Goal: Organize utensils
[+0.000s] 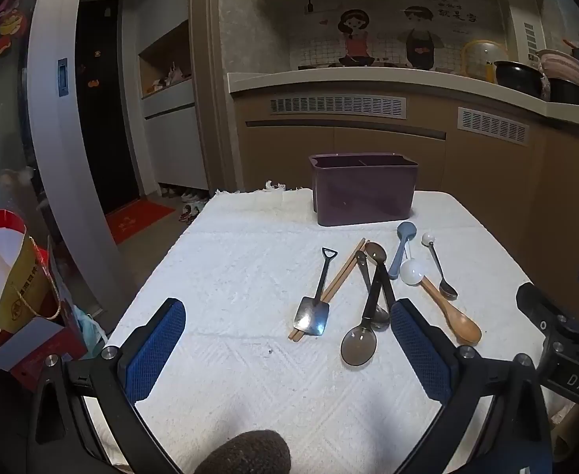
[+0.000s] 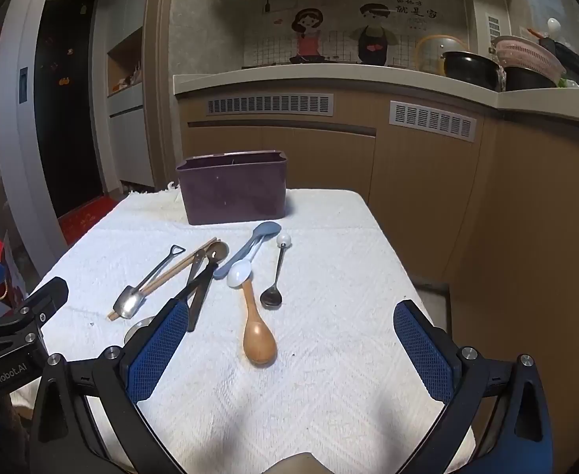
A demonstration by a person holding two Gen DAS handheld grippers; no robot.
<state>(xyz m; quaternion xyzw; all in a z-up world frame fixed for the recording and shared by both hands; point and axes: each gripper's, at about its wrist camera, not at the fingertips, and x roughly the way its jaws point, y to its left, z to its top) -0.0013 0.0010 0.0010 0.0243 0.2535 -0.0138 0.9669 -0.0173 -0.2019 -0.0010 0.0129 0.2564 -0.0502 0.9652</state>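
A white textured cloth covers the tabletop point(image 1: 250, 276), which fills the lower middle of both frames; its far edge runs behind the bin and its right edge drops off toward the brown cabinets. Bare cloth lies open at the lower centre and left of the left wrist view, and at the right of the right wrist view.

A dark purple rectangular plastic utensil bin point(image 1: 362, 189) stands upright at the far edge, centre of frame, with a divider visible inside its top.

The left gripper point(image 1: 287, 333) has its blue-padded fingers point(image 1: 155, 347) spread wide with nothing between them. The right gripper point(image 2: 291, 333) is likewise spread wide and empty, above open cloth.

The utensils lie loose in front of the bin: a wooden spoon point(image 2: 257, 331), a grey-blue plastic spoon point(image 2: 250, 249), a pair of wooden chopsticks point(image 1: 340, 276), a shovel-shaped metal spoon point(image 1: 315, 304), a translucent dark plastic spoon point(image 1: 362, 335), a white plastic spoon point(image 2: 240, 272) and a small metal spoon with a white ball end point(image 2: 275, 276).
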